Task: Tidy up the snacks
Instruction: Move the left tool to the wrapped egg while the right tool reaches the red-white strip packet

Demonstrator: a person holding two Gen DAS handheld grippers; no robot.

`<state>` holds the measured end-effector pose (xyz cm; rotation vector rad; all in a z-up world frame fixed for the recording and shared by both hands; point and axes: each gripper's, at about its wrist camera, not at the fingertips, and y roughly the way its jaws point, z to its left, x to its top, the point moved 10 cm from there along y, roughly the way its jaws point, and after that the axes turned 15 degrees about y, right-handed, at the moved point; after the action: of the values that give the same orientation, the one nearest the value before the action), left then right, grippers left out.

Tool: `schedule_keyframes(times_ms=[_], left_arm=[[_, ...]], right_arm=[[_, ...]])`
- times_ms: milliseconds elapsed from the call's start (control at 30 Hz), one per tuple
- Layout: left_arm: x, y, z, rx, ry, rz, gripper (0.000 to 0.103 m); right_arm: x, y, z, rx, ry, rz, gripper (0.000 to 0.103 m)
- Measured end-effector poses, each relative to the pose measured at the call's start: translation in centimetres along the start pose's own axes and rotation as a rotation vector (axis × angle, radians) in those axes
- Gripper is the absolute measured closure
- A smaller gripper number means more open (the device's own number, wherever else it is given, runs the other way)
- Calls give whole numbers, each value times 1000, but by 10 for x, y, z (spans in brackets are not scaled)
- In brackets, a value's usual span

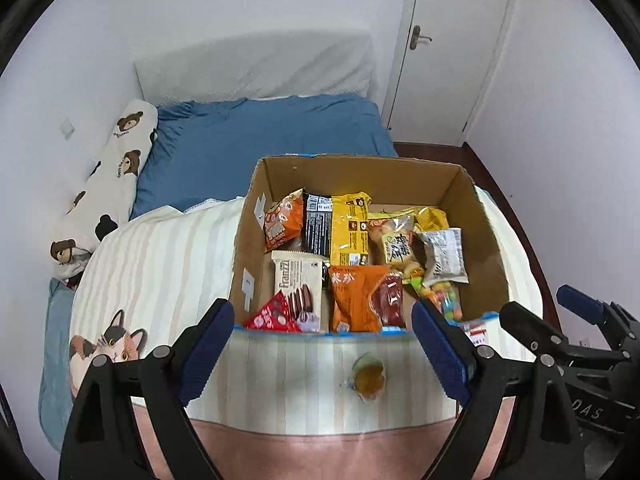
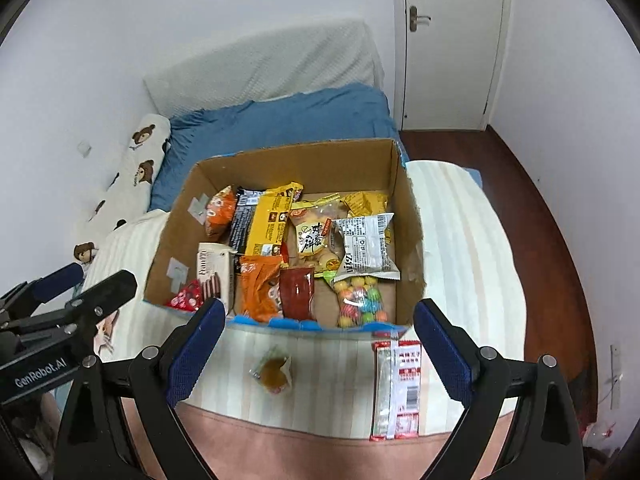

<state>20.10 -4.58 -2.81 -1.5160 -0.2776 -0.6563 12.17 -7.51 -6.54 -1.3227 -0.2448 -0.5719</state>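
An open cardboard box [image 1: 360, 172] [image 2: 296, 160] stands on the striped quilt, filled with several snack packets in orange, yellow, black, white and red. A small wrapped orange sweet [image 1: 369, 376] [image 2: 274, 372] lies on the quilt in front of the box. A long red-and-white packet [image 2: 396, 388] lies to its right, and only its tip shows in the left wrist view [image 1: 476, 330]. My left gripper [image 1: 324, 344] is open and empty above the sweet. My right gripper [image 2: 320, 344] is open and empty above the quilt, between the sweet and the long packet.
The striped quilt [image 1: 168, 264] [image 2: 464, 240] covers a bed with a blue sheet [image 1: 260, 136] and a bear-print bolster [image 1: 112, 184] along the left wall. A white door [image 2: 448, 40] and dark wooden floor [image 2: 532, 216] lie to the right.
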Motion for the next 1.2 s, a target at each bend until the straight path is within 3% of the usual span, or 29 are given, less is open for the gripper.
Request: schedule_keyframes(times_ms=[367,633,800,967,1200], left_arm=[[-22,-59,-10,32,-4,-90,12],[-37,-70,-14,46,-14,-102,12],[-54,-45,-15,49,-38,-38,12],[-82,9,-18,36,-64,78,12],[-118,99,-51,-77,-43,277,12]], right_arm=[[-19,-69,-5,60,32,-94,6],[-30,-87,-9,90,39,-121,6],[-42,-60,-35,89,105,-57,6],[-62,1,-82,24,180,65,6],[-93,97,-140,-83,244,252,6]])
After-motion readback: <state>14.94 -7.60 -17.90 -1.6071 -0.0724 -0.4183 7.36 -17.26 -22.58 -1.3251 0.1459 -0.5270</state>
